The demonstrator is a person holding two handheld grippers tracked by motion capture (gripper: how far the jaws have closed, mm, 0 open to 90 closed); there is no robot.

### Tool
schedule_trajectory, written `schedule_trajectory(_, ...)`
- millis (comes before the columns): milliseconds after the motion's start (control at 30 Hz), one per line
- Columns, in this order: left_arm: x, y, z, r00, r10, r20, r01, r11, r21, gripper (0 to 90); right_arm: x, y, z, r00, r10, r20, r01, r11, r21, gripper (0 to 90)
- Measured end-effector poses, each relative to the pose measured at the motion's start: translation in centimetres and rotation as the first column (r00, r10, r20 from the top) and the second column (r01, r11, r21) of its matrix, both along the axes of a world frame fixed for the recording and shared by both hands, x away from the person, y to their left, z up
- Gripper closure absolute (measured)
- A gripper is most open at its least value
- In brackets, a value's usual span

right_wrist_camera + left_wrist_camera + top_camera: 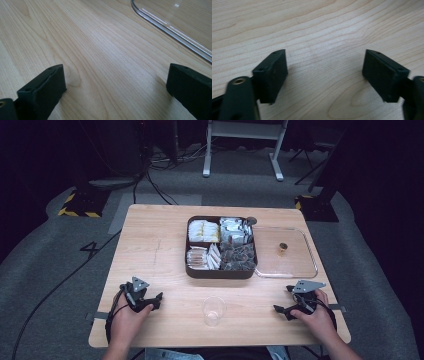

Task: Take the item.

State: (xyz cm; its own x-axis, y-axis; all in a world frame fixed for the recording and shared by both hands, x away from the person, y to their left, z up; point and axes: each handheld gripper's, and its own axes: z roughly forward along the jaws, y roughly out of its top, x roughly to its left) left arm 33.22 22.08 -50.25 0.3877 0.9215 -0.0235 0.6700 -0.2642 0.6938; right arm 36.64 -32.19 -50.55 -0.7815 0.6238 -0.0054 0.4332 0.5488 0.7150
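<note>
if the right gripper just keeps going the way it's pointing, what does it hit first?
Probably the clear lid: in the right gripper view, the right gripper, jaws open, has bare table ahead, then the lid's rim at upper right. It may pass just left; depth is unclear.

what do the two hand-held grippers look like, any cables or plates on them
Both are black. The left hand-held gripper and the right hand-held gripper each carry a grey three-cornered plate on top and trail a black cable. Up close, the jaws end in blocky, flat-faced black pads with small holes near the corners. The forearms are bare, no sleeves.
</note>
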Motion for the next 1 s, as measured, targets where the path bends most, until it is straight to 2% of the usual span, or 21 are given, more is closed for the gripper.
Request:
schedule_trajectory(33,0.0,-0.1,0.1,0.9999,-0.011,-0.007,0.011,0.9999,0.002,27.7,0.0,0.0,0.0,1.0000,0.001,0.000,-0.001,1.000,0.001,2.8)
schedule_trajectory(100,-0.1,-0.2,0.3,0.9998,-0.003,-0.018,0.003,1.0000,0.001,34.0,0.0,0.0,0.0,1.0000,0.001,0.000,-0.001,1.000,0.001,3.1)
schedule_trajectory(133,-0.1,-0.3,0.6,0.9993,0.002,-0.038,-0.002,0.9999,-0.011,34.0,-0.1,0.0,0.0,1.0000,-0.001,0.002,0.001,1.000,0.003,3.3)
schedule_trajectory(167,-0.1,-0.4,0.7,0.9992,0.005,-0.040,-0.006,0.9997,-0.024,36.1,-0.1,0.0,0.0,1.0000,-0.001,0.001,0.001,1.000,0.004,3.3)
schedule_trajectory(267,-0.2,-0.8,1.2,0.9996,0.019,-0.022,-0.020,0.9979,-0.062,36.4,-0.1,0.0,0.0,1.0000,0.001,0.001,-0.001,1.000,0.004,3.3)
schedule_trajectory(433,-0.3,-1.5,2.1,0.9996,0.029,-0.004,-0.029,0.9965,-0.078,37.0,0.0,-0.1,0.0,1.0000,0.004,0.002,-0.004,1.000,0.003,3.3)
schedule_trajectory(533,-0.4,-1.9,2.4,0.9998,0.014,-0.012,-0.015,0.9969,-0.077,37.0,-0.1,-0.1,0.0,1.0000,0.004,0.002,-0.004,1.000,0.003,3.3)
schedule_trajectory(567,-0.4,-2.1,2.6,0.9997,-0.010,-0.021,0.009,0.9968,-0.080,36.6,0.0,-0.1,0.0,1.0000,0.004,0.002,-0.004,1.000,0.003,3.3)
schedule_trajectory(667,-0.4,-2.2,2.9,0.9991,-0.034,-0.026,0.032,0.9958,-0.086,35.4,0.0,-0.1,0.0,1.0000,0.005,0.002,-0.005,1.000,0.003,3.3)
schedule_trajectory(867,-0.7,-2.2,3.8,0.9994,-0.030,-0.019,0.028,0.9971,-0.070,34.9,0.0,-0.1,0.0,1.0000,0.007,0.002,-0.007,1.000,0.003,3.4)
schedule_trajectory(1000,-0.8,-2.5,4.6,0.9995,-0.028,-0.014,0.026,0.9958,-0.087,35.8,0.0,-0.1,0.0,1.0000,0.007,0.002,-0.007,1.000,0.003,3.4)
